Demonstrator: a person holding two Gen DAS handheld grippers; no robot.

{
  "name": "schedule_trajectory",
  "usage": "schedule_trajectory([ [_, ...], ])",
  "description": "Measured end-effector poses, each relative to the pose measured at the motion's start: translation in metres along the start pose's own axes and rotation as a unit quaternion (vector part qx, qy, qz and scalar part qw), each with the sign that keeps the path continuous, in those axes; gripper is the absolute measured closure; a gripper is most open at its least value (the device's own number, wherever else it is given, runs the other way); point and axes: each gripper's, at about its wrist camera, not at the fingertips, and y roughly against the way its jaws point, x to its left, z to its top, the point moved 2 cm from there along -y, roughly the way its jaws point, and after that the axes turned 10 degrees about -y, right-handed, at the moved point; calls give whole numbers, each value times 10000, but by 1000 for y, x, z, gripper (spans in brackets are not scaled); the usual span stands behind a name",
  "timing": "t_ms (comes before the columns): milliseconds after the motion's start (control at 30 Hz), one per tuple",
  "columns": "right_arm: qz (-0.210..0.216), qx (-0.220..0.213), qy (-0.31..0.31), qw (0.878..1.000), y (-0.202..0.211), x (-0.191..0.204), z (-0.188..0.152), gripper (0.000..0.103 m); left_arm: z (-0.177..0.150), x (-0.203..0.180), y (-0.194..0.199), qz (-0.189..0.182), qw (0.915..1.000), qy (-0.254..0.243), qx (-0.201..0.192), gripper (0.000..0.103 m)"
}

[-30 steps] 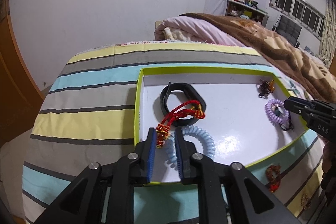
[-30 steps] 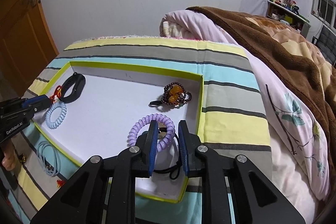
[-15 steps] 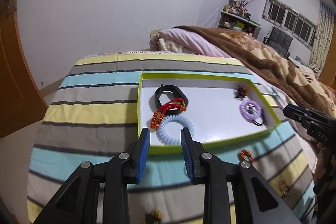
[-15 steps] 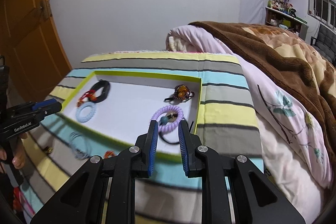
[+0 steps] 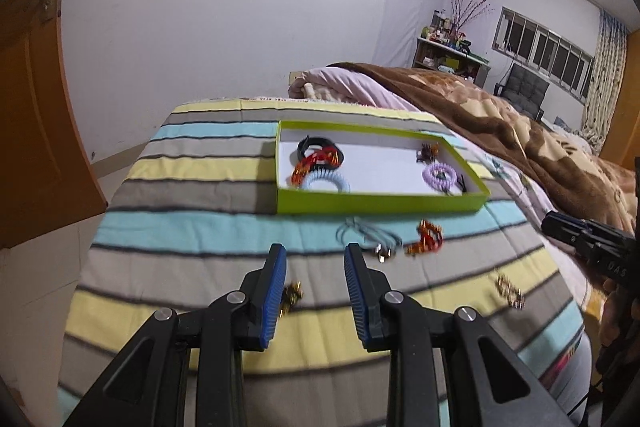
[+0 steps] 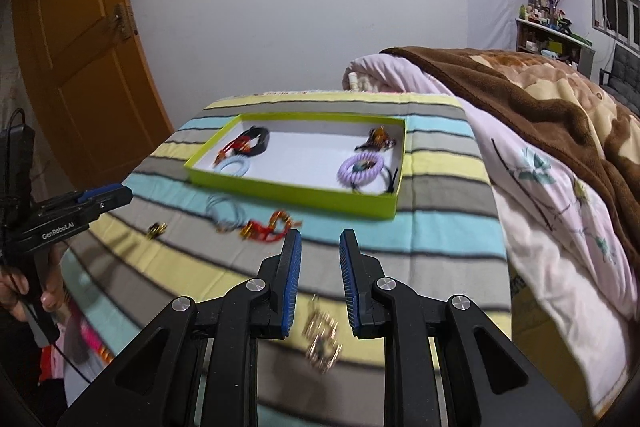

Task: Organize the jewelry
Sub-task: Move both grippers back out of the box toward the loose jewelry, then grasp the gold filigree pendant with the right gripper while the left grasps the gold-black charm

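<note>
Green box (image 5: 384, 203) on the striped blanket (image 5: 192, 223), far side. Inside, on the left: a black band (image 5: 316, 147), a red cord (image 5: 318, 159) and a pale blue coil ring (image 5: 326, 183), all bunched and touching. Inside, on the right: a purple coil ring (image 6: 360, 169) with a thin black tie (image 6: 390, 183) beside it, and a brown bead bunch (image 6: 376, 138) near the far corner.

Outside the box, on the blanket: a loose blue string (image 5: 368, 233), just beside a red and gold piece (image 5: 426, 237). Closer in, a small gold bit (image 5: 292, 297) by the left tool, and a gold chain (image 6: 322, 331) low between the arms of the right tool.

Left gripper (image 5: 315, 267): jaws wide apart, nothing in them. Right gripper (image 6: 320, 251): jaws a little apart, nothing pinched.

What could go wrong: string and red piece close together, so a grab at one might drag the other. Small gold bits flat on soft cloth, so easy to miss or to pinch blanket instead. Chain thin and floppy, so might slip out on the way to the box.

Hard to see: both views blurry. Gold bits too smeared to name. Part of the small gold bit hidden behind the left finger.
</note>
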Motion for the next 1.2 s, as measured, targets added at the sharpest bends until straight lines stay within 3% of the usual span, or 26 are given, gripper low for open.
schedule_trajectory([
  [367,146,74,-189,9997,25,0,-35,83,-40,-10,26,-15,9999,55,105,73],
  [733,167,171,-253,9994,24,0,-47,82,-47,-12,25,-39,9998,121,164,73],
  [800,164,208,-257,9993,21,-1,-48,77,-47,-10,21,-11,9997,120,203,73],
  [867,156,261,-260,9992,17,-1,-49,61,-48,-9,18,23,9997,110,237,73],
  [1200,-9,531,-122,9985,-5,-6,-58,61,-45,1,-7,230,9991,-54,357,73],
])
